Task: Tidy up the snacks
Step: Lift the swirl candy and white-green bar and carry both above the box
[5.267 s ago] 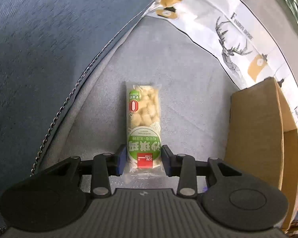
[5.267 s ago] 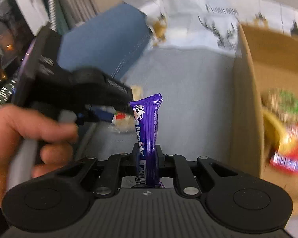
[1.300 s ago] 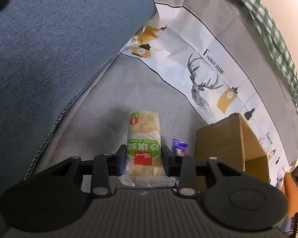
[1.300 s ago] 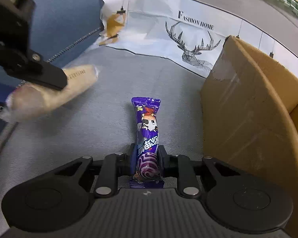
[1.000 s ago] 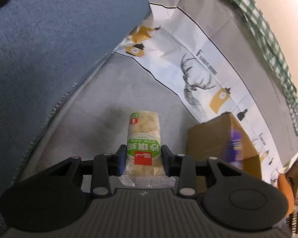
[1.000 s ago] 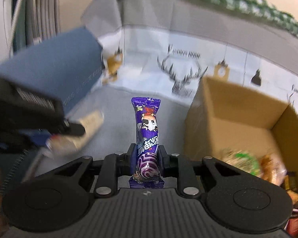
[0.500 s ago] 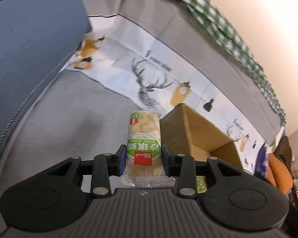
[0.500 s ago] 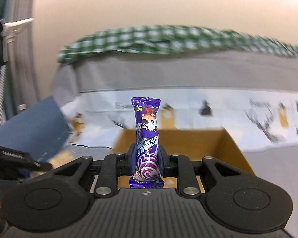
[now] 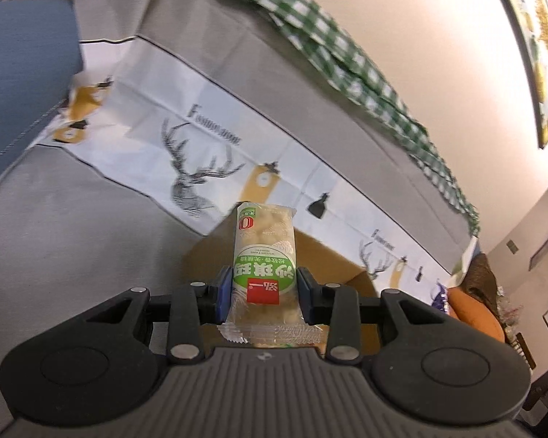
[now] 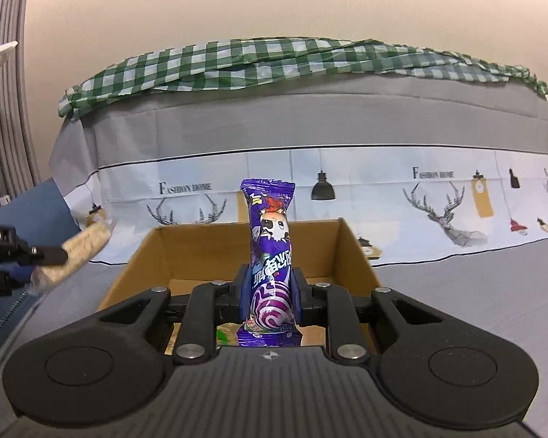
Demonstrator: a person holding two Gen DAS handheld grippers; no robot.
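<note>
My left gripper [image 9: 263, 289] is shut on a pale snack bar with a green label [image 9: 265, 255] and holds it in the air near the left edge of an open cardboard box [image 9: 341, 268]. My right gripper [image 10: 268, 288] is shut on a purple candy bar [image 10: 271, 255] and holds it upright above the open cardboard box [image 10: 146, 255]. In the right wrist view the left gripper [image 10: 51, 255] with its pale bar [image 10: 78, 252] shows at the far left. Some wrappers lie inside the box, mostly hidden by the gripper.
The box stands on a grey sofa seat [image 10: 475, 284]. A deer-print cover [image 10: 438, 197] and a green checked cloth [image 10: 274, 62] drape the backrest. A blue cushion [image 9: 22, 73] lies to the left. An orange object [image 9: 475, 314] sits at the far right.
Both grippers have lifted their bars off the seat and swung toward the box. The right gripper now hangs over the box opening, and the left one has come near the box's left side.
</note>
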